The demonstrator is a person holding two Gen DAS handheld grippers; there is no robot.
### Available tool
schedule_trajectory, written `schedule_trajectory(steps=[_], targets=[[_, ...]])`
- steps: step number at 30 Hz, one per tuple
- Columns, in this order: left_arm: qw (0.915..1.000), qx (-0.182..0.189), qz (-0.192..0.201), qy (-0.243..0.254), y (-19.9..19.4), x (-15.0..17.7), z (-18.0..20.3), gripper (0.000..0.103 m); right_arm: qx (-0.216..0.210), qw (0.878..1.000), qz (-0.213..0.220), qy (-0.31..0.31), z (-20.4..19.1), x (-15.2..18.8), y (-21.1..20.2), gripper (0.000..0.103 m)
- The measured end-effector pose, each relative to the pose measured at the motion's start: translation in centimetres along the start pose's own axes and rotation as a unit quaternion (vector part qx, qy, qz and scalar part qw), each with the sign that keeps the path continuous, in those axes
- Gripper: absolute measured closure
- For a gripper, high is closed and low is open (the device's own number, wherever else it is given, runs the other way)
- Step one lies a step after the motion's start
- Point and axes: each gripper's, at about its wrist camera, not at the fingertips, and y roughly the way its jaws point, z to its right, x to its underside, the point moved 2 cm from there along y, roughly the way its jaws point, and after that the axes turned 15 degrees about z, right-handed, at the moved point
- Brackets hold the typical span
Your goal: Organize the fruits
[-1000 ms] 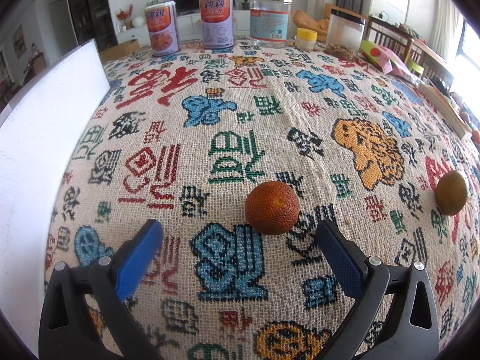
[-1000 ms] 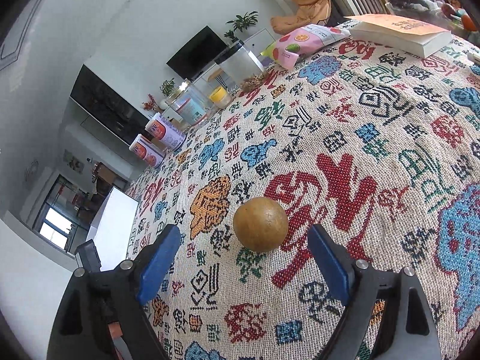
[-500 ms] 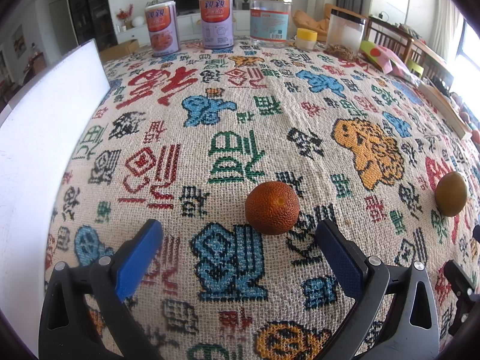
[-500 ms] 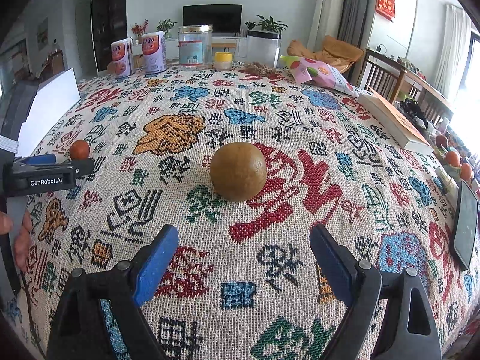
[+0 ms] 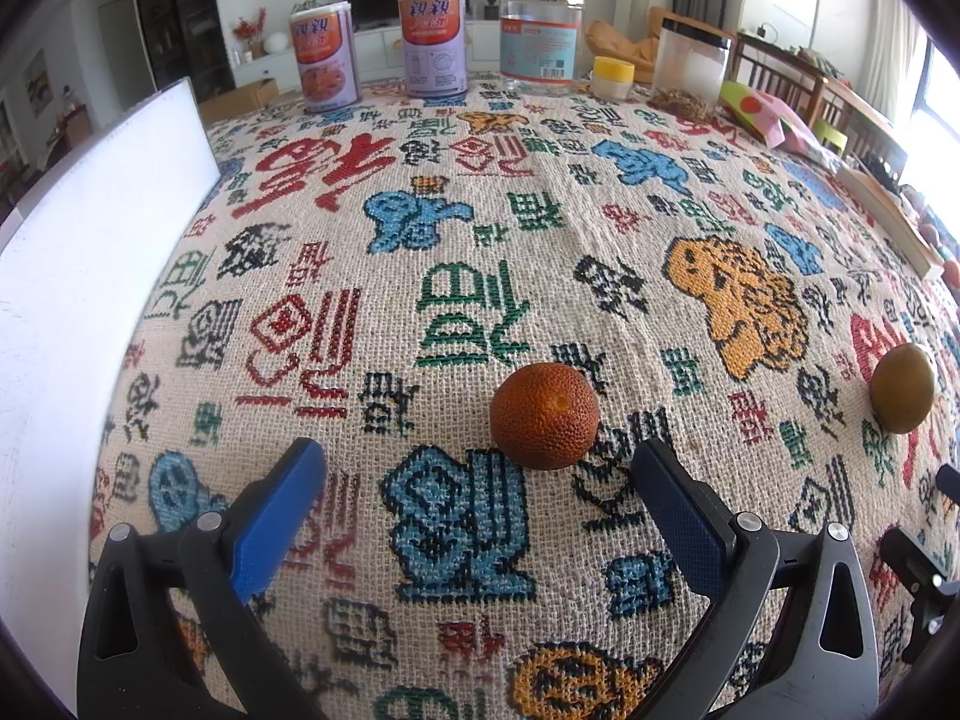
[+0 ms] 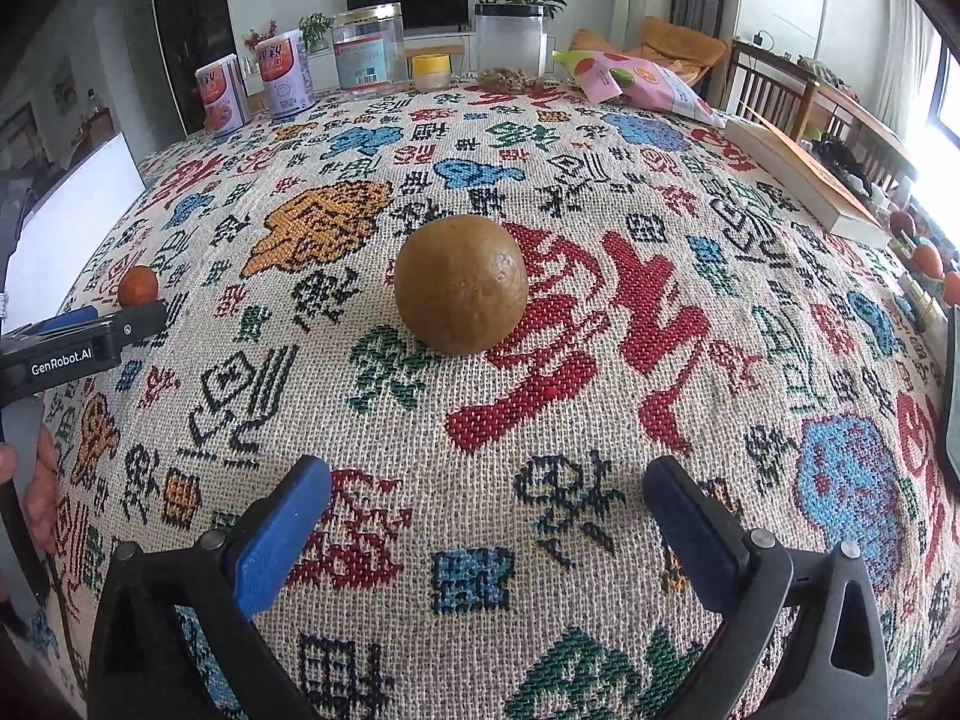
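Approach step: our left tongs (image 5: 477,501) gape before the pebbled round orange fruit (image 5: 544,416); our right tongs (image 6: 486,507), opening and empty, face the smooth brown round fruit (image 6: 461,284). Next: advance, straddle, clamp.

Bare cloth (image 6: 480,420) around fruit (image 6: 461,283) — jars (image 6: 367,54) far back.

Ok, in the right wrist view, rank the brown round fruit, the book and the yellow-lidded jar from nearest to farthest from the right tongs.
1. Brown round fruit, just ahead of the opening, empty right tongs, centre.
2. Book, far right edge.
3. Yellow-lidded jar, back row, centre.
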Motion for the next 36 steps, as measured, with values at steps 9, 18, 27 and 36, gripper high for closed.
schedule_trajectory(steps=[9,18,27,36], targets=[[1.0000,0.001,0.000,-0.001,0.0,0.0,0.0,0.000,0.000,1.000,0.000,-0.001,-0.1,0.0,0.0,0.000],[0.9955,0.092,0.007,0.021,-1.6,-0.7,1.5,0.023,-0.056,0.997,0.019,0.039,1.3,-4.2,0.2,0.001],[0.9849,0.145,0.036,-0.088,-7.9,-2.7,-1.7,0.079,-0.072,0.995,-0.057,0.030,-0.5,-6.4,2.9,0.055],[0.9666,0.103,0.068,-0.225,-25.3,-4.2,-16.8,0.078,-0.340,0.939,-0.045,-0.027,-19.3,-11.0,-9.5,0.055]])
